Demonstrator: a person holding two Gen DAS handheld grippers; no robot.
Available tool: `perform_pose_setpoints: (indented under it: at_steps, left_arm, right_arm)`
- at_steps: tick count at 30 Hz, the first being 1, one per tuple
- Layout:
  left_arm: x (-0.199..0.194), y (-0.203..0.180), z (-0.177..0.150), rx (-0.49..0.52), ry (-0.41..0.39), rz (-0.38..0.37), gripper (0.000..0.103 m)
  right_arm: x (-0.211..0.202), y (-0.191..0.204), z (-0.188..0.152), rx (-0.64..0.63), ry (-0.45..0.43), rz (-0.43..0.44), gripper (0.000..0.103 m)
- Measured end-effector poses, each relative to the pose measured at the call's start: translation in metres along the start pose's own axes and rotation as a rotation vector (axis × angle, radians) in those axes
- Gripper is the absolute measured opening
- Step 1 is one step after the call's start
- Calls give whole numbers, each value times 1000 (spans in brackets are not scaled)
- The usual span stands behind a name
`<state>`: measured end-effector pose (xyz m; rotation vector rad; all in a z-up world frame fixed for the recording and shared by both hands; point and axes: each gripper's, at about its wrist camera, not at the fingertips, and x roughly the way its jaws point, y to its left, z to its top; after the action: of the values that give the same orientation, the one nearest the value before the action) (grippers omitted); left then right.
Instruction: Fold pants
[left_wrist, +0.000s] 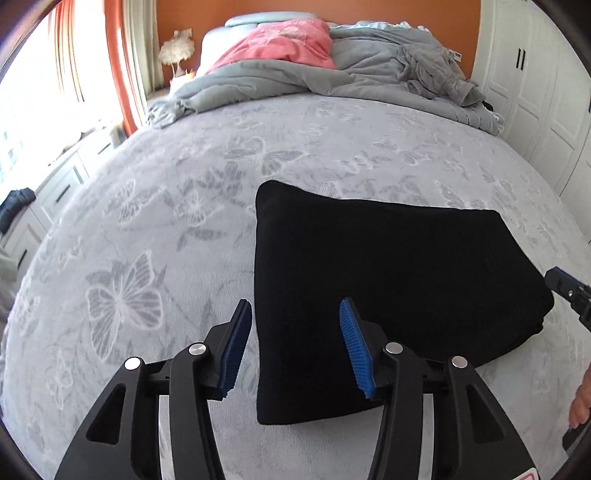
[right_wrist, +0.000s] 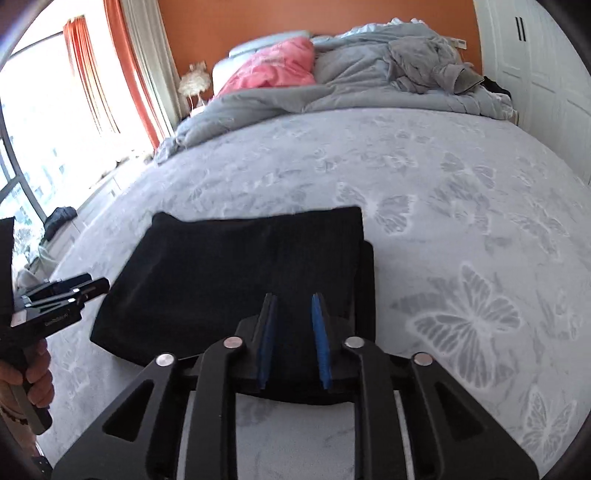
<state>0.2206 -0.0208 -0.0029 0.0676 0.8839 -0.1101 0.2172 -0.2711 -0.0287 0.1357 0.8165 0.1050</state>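
The black pants (left_wrist: 388, 288) lie folded into a flat rectangle on the grey butterfly-print bedspread (left_wrist: 147, 240). My left gripper (left_wrist: 295, 314) is open and empty, its blue-padded fingers hovering over the pants' near left corner. In the right wrist view the pants (right_wrist: 240, 266) lie just ahead, and my right gripper (right_wrist: 293, 306) is open and empty above their near right edge. The left gripper (right_wrist: 85, 288) shows at the left of that view, held by a hand. The right gripper's tip (left_wrist: 565, 286) shows at the right edge of the left wrist view.
A crumpled grey duvet (left_wrist: 351, 85) and a pink blanket (left_wrist: 284, 44) lie at the bed's head. White wardrobes (left_wrist: 535, 92) stand on the right. Orange curtains (left_wrist: 118, 74) and a bright window are on the left, with low white drawers (left_wrist: 55, 192) below.
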Motion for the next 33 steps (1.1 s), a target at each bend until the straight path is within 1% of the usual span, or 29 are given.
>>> perform_pose_setpoints:
  at_steps: [1, 2, 3, 4, 5, 6, 8, 10, 12, 14, 17, 18, 19, 20, 21, 23, 25, 28, 30, 31, 33]
  left_arm:
    - [6, -6, -1, 23, 8, 14, 48]
    - [13, -10, -3, 30, 21, 23, 48]
    - [18, -11, -7, 29, 35, 19, 48]
    - [19, -11, -10, 22, 47, 14, 48]
    - [18, -10, -13, 14, 51, 13, 48]
    - [16, -12, -14, 20, 47, 10, 48]
    - [3, -15, -16, 32, 24, 19, 48]
    - [-17, -18, -20, 34, -10, 23, 48]
    - [-41, -17, -25, 21, -38, 23, 48]
    - [-63, -16, -33, 8, -51, 11, 53]
    - [-97, -12, -49, -20, -81, 10, 56]
    - [-105, -10, -55, -26, -88, 13, 58]
    - [-114, -8, -62, -33, -93, 14, 62]
    - [-121, -6, -69, -41, -104, 13, 65]
    - [-129, -4, -77, -48, -119, 14, 66]
    - [-139, -2, -91, -53, -146, 31, 71]
    - [-144, -2, -107, -59, -167, 52, 74]
    - [-141, 2, -126, -66, -169, 50, 77]
    - [-137, 4, -136, -69, -169, 59, 77]
    - [-135, 6, -139, -64, -167, 70, 77]
    - [-132, 6, -146, -49, -178, 87, 77]
  right_arm:
    - [20, -3, -7, -10, 56, -41, 4]
    - [33, -9, -14, 8, 90, -40, 2]
    - [29, -12, -17, 37, 58, -24, 2]
    - [20, -11, -14, 56, 63, -17, 3]
    - [8, -9, -10, 58, 63, -17, 5]
    - [-7, -3, -5, 55, 32, -28, 8]
    - [-43, 5, -2, 51, -43, -56, 10]
    - [-71, 11, -4, 74, -83, -47, 10]
    - [-91, 18, -10, 88, -105, -39, 10]
    - [-110, 28, -22, 77, -123, -68, 10]
    - [-132, 39, -45, 53, -148, -107, 11]
    - [-138, 40, -54, 54, -152, -113, 13]
    - [-142, 41, -64, 64, -151, -109, 18]
    - [-146, 40, -73, 80, -153, -101, 24]
    - [-148, 38, -83, 97, -156, -100, 26]
    - [-148, 37, -100, 116, -141, -114, 28]
    - [-148, 39, -113, 104, -124, -136, 28]
    - [-144, 44, -129, 49, -97, -176, 28]
    - [-142, 45, -136, 26, -94, -192, 28]
    - [-140, 45, -140, 19, -93, -197, 29]
    - [-137, 43, -144, 28, -89, -203, 35]
